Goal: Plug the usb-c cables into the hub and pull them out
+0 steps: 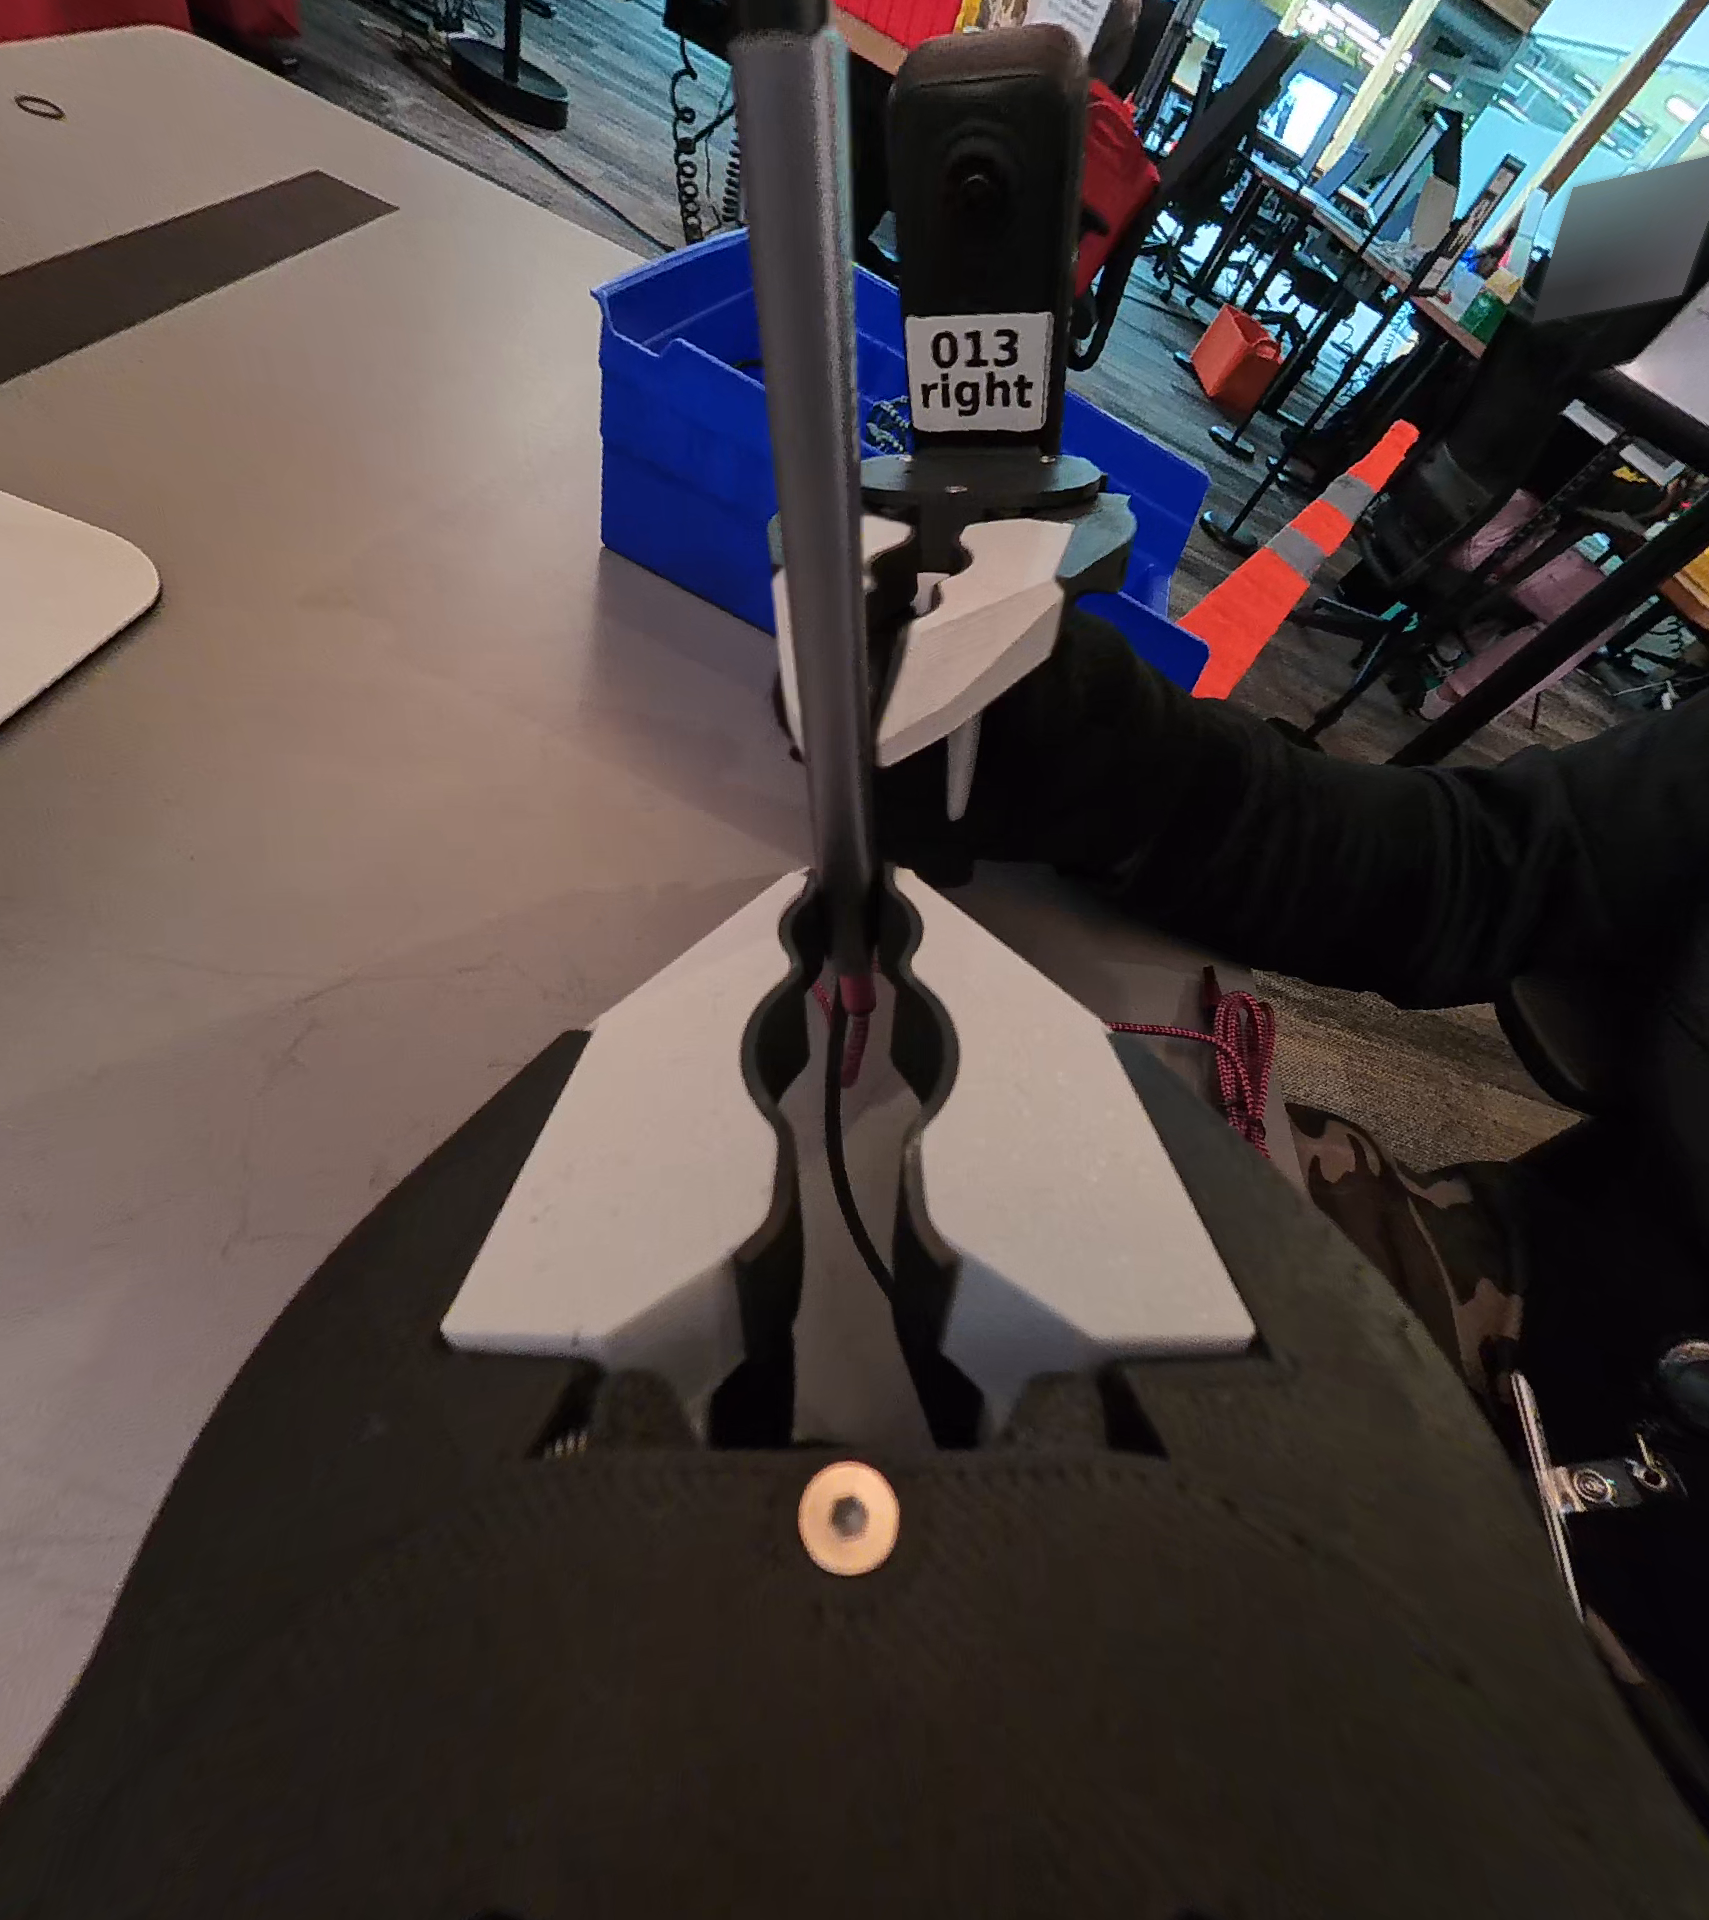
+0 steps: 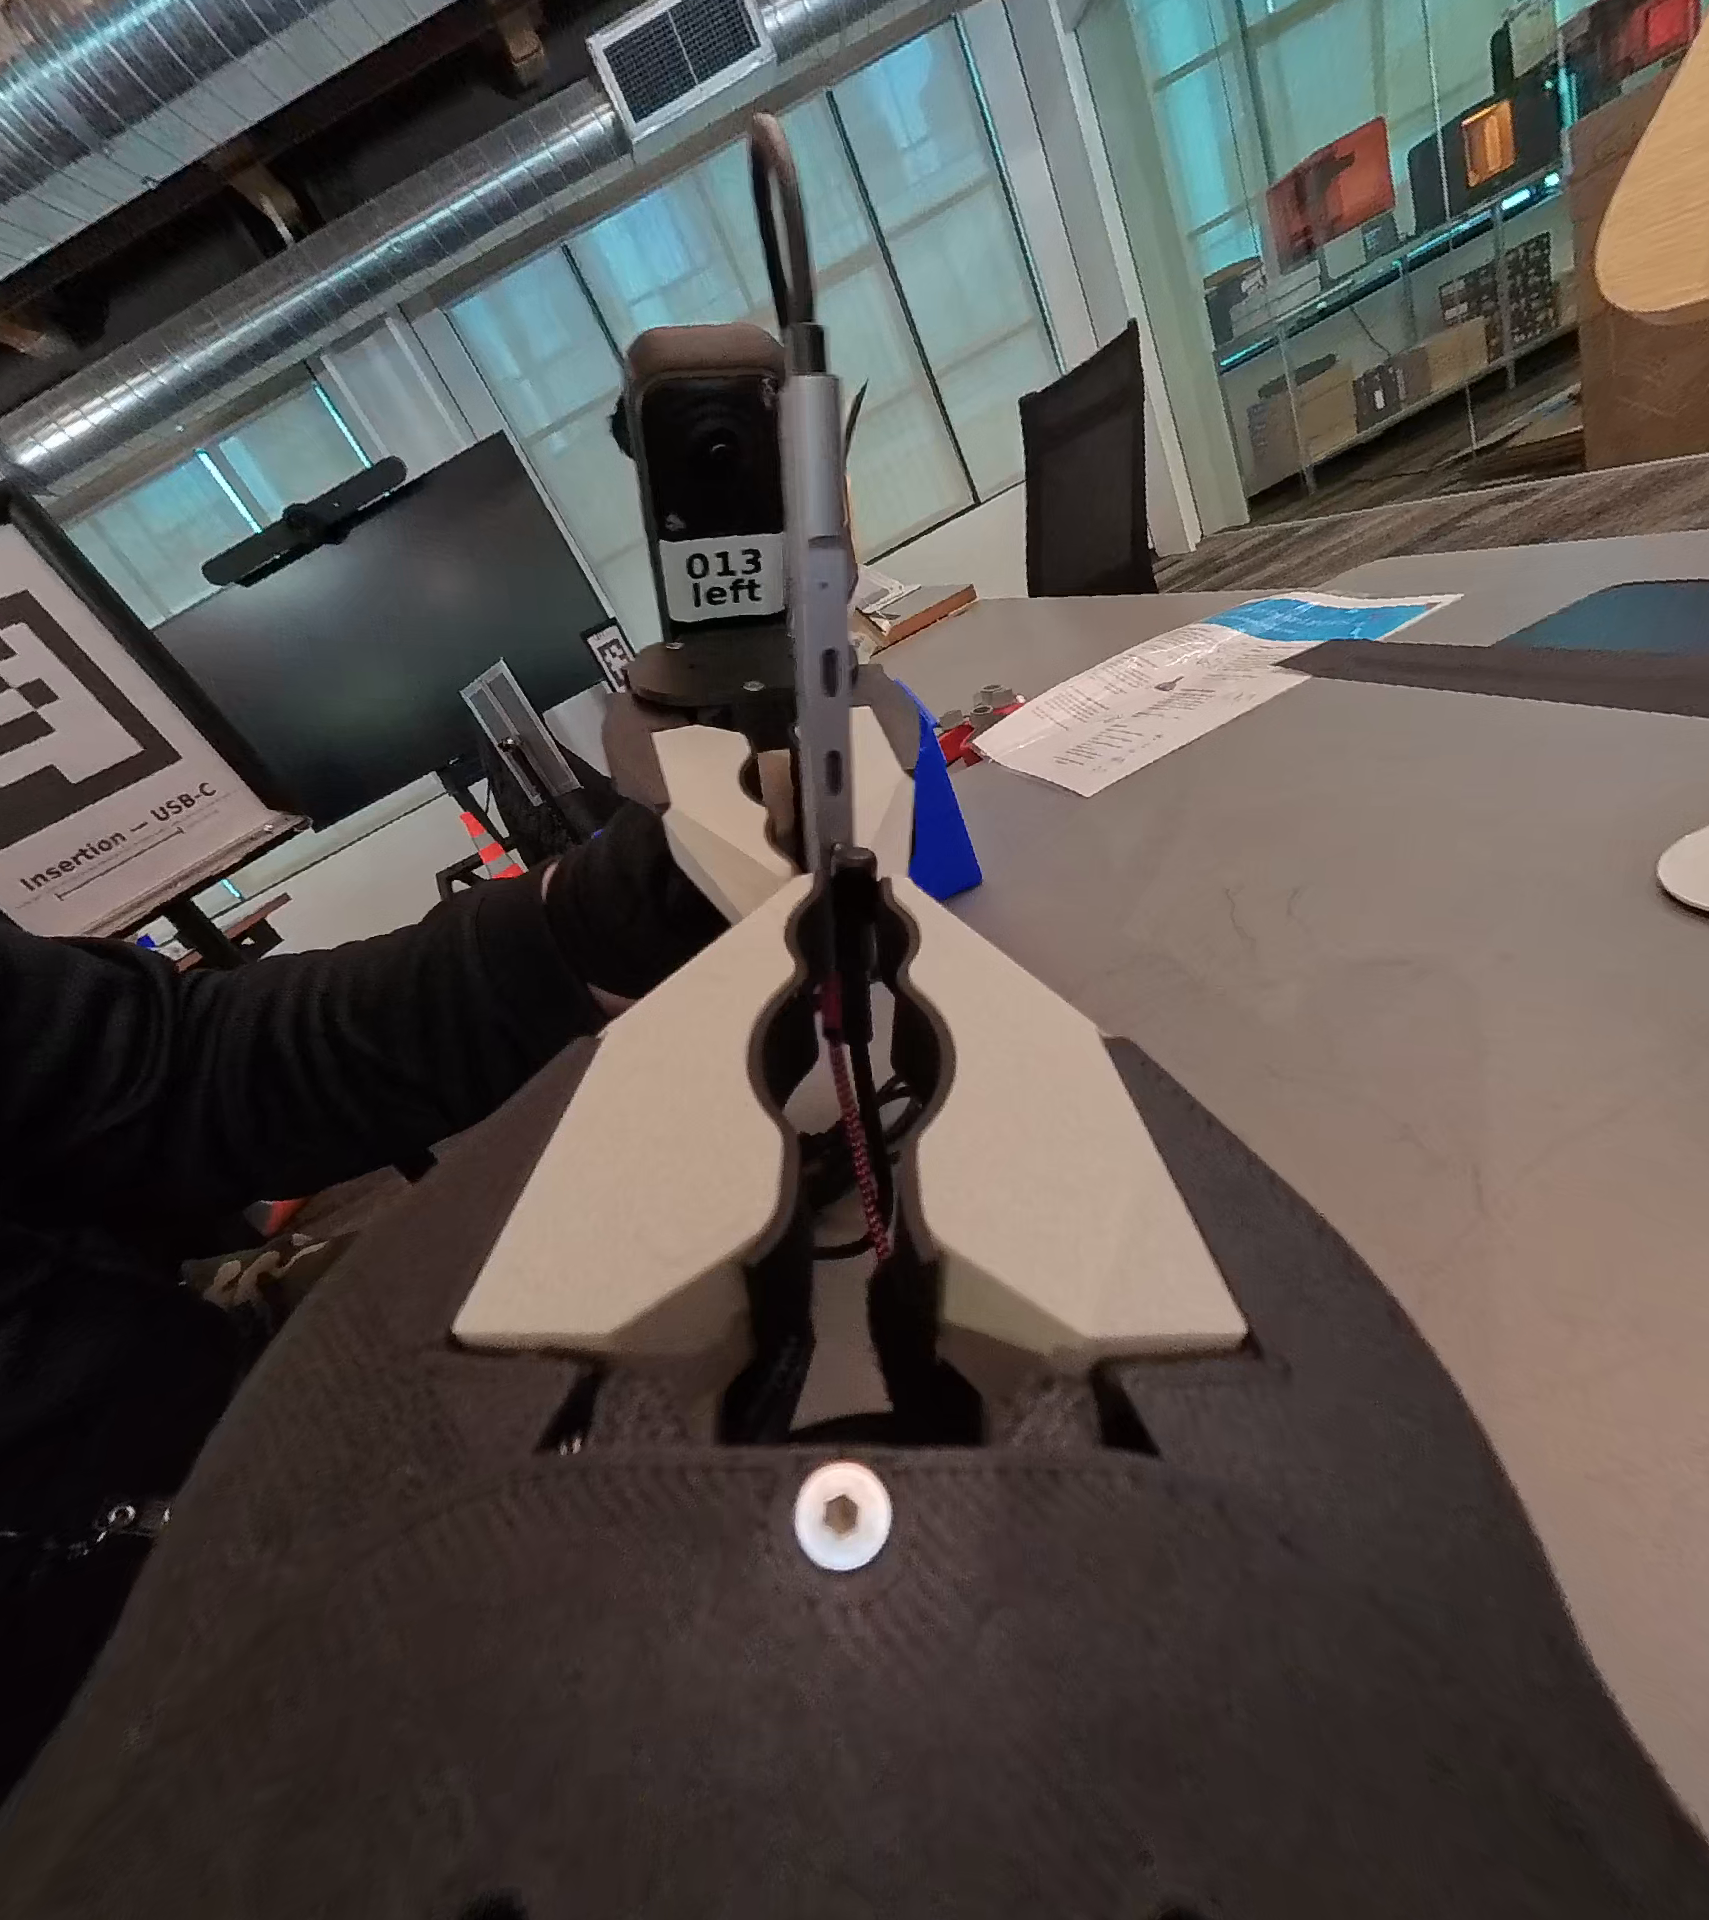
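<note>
- An open workshop with exposed ceiling ducts (image 2: 206,135) and glass walls surrounds a grey table (image 1: 310,727). A blue bin (image 1: 684,436) sits at upper centre of the left wrist view and an orange cone (image 1: 1297,551) stands on the floor beyond it.
- A printed sheet (image 2: 1193,675) lies on the table at right in the right wrist view.
- The grey hub (image 2: 819,623) stands upright at frame centre, off the table and between both tools.
- The left gripper (image 1: 845,904) has its jaws drawn together on the hub's lower part.
- The right gripper (image 2: 845,883) is clamped on a black plug (image 2: 852,862) at the hub's lower end. Whether the plug is fully seated cannot be told.
- A red braided cable (image 2: 855,1122) runs down between the right fingers. Its plug end looks close under the hub.
- Two side ports on the hub show empty, so the job appears mid-cycle, with plugging or pulling left to do.
</note>
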Available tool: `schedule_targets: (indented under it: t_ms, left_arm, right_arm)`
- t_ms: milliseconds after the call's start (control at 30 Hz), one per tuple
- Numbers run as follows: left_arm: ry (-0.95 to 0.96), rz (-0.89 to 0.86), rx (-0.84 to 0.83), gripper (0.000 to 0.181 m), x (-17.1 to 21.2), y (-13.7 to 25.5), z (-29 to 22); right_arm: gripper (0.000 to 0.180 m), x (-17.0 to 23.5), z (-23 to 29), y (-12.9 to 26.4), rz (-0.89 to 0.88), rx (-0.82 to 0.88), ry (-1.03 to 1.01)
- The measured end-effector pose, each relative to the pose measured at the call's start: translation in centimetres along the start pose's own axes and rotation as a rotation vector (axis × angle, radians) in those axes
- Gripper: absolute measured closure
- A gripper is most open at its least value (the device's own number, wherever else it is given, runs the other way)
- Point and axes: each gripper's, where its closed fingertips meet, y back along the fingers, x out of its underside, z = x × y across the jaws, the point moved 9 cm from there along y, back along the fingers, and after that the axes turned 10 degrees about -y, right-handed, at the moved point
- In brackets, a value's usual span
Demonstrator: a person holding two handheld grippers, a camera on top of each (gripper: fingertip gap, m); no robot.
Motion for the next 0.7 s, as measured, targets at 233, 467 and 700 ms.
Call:
schedule_targets:
  t_ms: [233,467,700]
  left_arm:
    - [-0.002,0.006,0.006,0.173,0.07,-0.22,-0.06]
    - [-0.021,0.059,0.001,0.173,-0.09,-0.21,-0.18]
    - [-0.024,0.084,0.001,0.174,-0.42,-0.23,-0.18]
  right_arm:
    - [0.174,0.11,0.08,-0.14,0.017,0.004,0.008]
    - [0.174,0.16,0.17,-0.17,0.038,0.008,0.016]
    - [0.174,0.08,0.17,-0.07,0.047,0.009,0.02]
